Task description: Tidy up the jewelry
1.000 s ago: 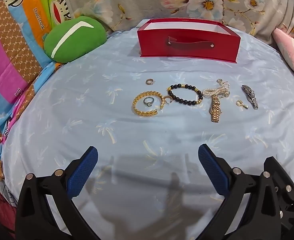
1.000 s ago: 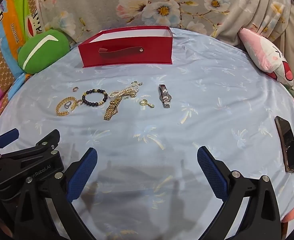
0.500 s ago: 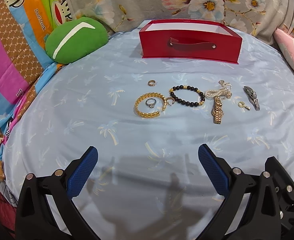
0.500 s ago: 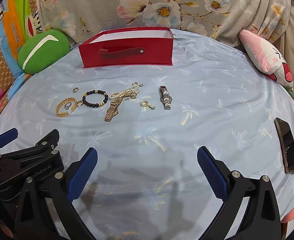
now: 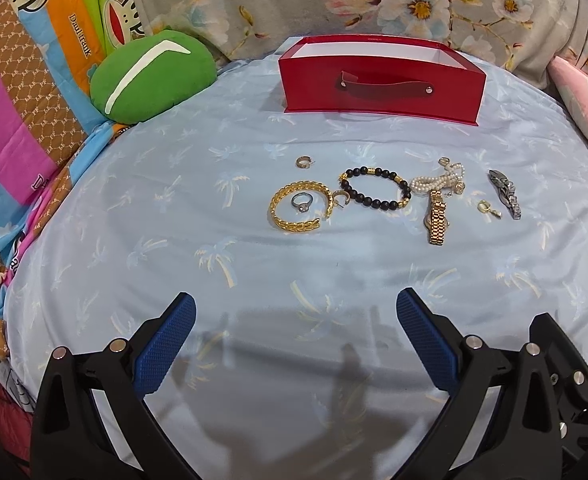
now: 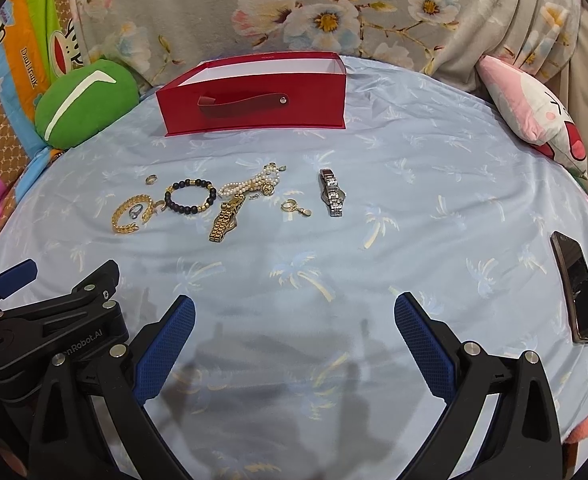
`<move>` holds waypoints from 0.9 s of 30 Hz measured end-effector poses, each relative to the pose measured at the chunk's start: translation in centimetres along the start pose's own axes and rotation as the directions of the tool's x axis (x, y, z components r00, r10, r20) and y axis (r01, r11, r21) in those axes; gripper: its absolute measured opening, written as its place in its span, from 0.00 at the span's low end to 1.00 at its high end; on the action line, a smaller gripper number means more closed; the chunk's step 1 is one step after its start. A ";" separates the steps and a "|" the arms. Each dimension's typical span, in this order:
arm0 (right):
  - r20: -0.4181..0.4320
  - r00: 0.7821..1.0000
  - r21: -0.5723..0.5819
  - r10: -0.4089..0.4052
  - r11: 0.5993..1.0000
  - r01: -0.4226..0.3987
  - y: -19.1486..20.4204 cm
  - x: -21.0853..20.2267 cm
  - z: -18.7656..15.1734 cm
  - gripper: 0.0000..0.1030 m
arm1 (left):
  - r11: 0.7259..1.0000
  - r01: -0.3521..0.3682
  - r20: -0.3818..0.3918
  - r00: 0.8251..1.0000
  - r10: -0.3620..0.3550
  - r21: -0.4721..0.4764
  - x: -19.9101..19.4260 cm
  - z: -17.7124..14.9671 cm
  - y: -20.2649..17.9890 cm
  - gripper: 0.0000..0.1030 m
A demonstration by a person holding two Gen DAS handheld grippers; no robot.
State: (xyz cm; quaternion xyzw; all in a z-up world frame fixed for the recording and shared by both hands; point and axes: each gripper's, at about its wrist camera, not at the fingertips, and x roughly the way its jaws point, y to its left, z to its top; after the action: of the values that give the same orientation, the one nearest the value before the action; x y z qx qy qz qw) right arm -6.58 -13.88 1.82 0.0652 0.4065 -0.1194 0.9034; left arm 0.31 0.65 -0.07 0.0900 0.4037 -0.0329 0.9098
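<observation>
Both claws are being held low over the near edge of the bed, and nothing is being gripped. The left claw (image 5: pixel 295 312) is spread wide; the right claw (image 6: pixel 294 314) is spread just as wide, and both are empty.

The jewelry is being left in a loose row across the middle of the blue sheet (image 5: pixel 174 264), straight ahead of both claws and well apart from them. The red box (image 5: pixel 381 80) is being kept at the far edge, open-topped, directly behind the row.

From the left claw, the gold bangle (image 5: pixel 298 206) with a ring (image 5: pixel 302 202) lying inside it is being seen nearly dead ahead, so the left side looks nearer to that end. The black bead bracelet (image 5: pixel 375 188) and the pearl strand (image 5: pixel 437 180) are lying to the right of it. The gold watch (image 6: pixel 225 220) is being shown with its long axis running near-to-far, slightly slanted. The silver watch (image 6: pixel 332 194) is lying the same way, ahead of the right claw, which seems the nearer one for it.

Open sheet is being left in front of the row, so a straight forward reach looks free. A phone (image 6: pixel 575 288) is lying at the right edge, clear of that path.
</observation>
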 end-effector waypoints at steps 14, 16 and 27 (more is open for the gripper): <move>0.001 1.000 0.001 0.001 1.000 -0.001 0.0 0.0 -0.1 0.95 | 1.000 -0.002 -0.009 1.000 0.002 0.000 0.0 -0.3 -0.1 0.95; 0.001 1.000 0.002 0.002 1.000 -0.002 0.0 0.0 -0.1 0.95 | 1.000 -0.003 -0.009 1.000 0.003 0.000 0.0 -0.3 -0.1 0.95; -0.003 1.000 0.005 0.003 1.000 -0.003 0.1 0.2 -0.2 0.95 | 1.000 -0.002 -0.013 1.000 0.002 -0.001 0.0 -0.3 0.1 0.95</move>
State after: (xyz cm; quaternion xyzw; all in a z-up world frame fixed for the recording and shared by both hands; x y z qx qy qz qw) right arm -6.53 -13.76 1.56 0.0681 0.4077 -0.1191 0.9027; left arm 0.09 0.81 -0.30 0.0903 0.4094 -0.0311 0.9073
